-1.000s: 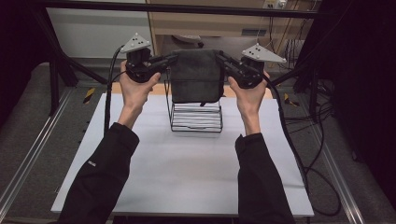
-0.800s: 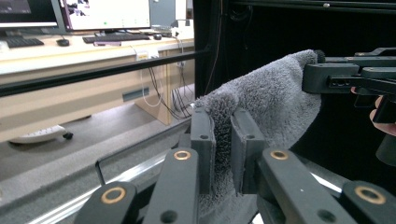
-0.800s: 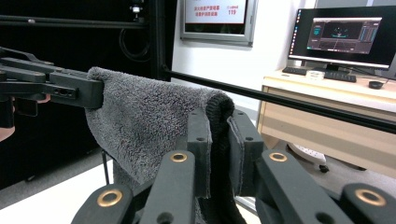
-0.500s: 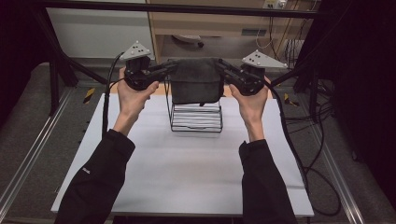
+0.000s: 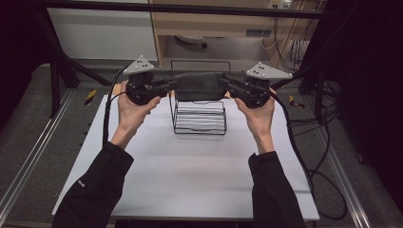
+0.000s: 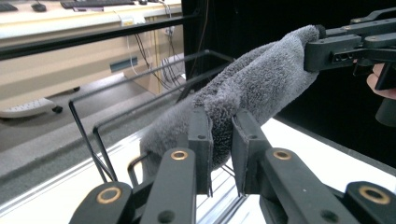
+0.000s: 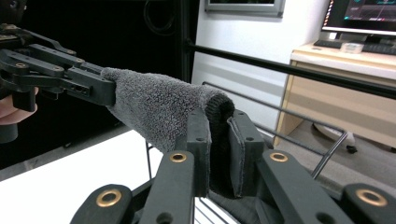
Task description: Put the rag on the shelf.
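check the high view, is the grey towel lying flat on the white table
No, the grey towel is held up above the wire rack, gripped at its ends by the left gripper and right gripper.

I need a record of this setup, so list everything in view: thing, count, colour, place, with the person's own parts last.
towel: one, dark grey, stretched between the two grippers above the wire rack, an end clamped in each.
wire rack: one, black, standing at the far middle of the table surface, its tall back bar behind the towel.
table surface: one, white, under the rack and the forearms.
cables: several, black, on the floor right of the table.
cabinet: one, light wood, behind the table.
left gripper: one, black with a grey three-cornered plate, jaws shut on the towel's left end.
right gripper: one, black with a grey plate, jaws shut on the towel's right end.
sleeves: two, black, entering from the bottom.
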`<state>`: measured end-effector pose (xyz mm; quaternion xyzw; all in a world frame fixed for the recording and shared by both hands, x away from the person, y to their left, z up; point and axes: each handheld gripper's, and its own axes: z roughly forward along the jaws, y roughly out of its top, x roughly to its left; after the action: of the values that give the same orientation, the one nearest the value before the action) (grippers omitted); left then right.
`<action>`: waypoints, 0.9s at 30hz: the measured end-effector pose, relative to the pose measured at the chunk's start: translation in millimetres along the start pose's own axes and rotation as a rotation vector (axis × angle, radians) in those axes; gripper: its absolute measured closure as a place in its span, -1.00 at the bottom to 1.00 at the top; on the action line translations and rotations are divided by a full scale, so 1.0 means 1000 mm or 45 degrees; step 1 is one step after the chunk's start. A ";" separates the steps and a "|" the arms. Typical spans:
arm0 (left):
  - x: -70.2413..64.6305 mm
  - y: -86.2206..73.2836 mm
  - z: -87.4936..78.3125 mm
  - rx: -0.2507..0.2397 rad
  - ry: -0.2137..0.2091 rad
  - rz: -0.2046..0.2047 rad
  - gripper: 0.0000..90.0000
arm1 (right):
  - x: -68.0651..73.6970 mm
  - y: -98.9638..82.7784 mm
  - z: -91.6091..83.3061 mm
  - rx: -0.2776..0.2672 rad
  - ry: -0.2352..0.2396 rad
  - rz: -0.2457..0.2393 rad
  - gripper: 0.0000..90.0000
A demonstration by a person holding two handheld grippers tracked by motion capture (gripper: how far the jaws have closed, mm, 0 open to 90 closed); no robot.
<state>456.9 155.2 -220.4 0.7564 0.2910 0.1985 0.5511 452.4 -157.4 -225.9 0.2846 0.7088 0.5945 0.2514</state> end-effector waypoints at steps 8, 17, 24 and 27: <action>0.001 0.010 -0.015 0.010 0.002 -0.018 0.66 | 0.001 -0.003 -0.001 0.016 0.017 0.000 0.79; 0.011 0.031 -0.017 0.011 0.032 -0.098 0.86 | 0.003 -0.009 -0.002 0.026 0.025 -0.010 0.79; 0.005 0.027 0.006 0.122 -0.009 -0.094 0.99 | 0.004 -0.013 -0.003 0.028 0.037 -0.018 0.77; 0.003 0.021 0.010 0.153 -0.027 -0.089 0.99 | 0.004 -0.015 -0.004 0.038 0.040 -0.033 0.74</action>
<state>470.5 145.1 -203.3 0.7795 0.3229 0.1533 0.5145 445.2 -158.8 -240.2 0.2698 0.7250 0.5850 0.2436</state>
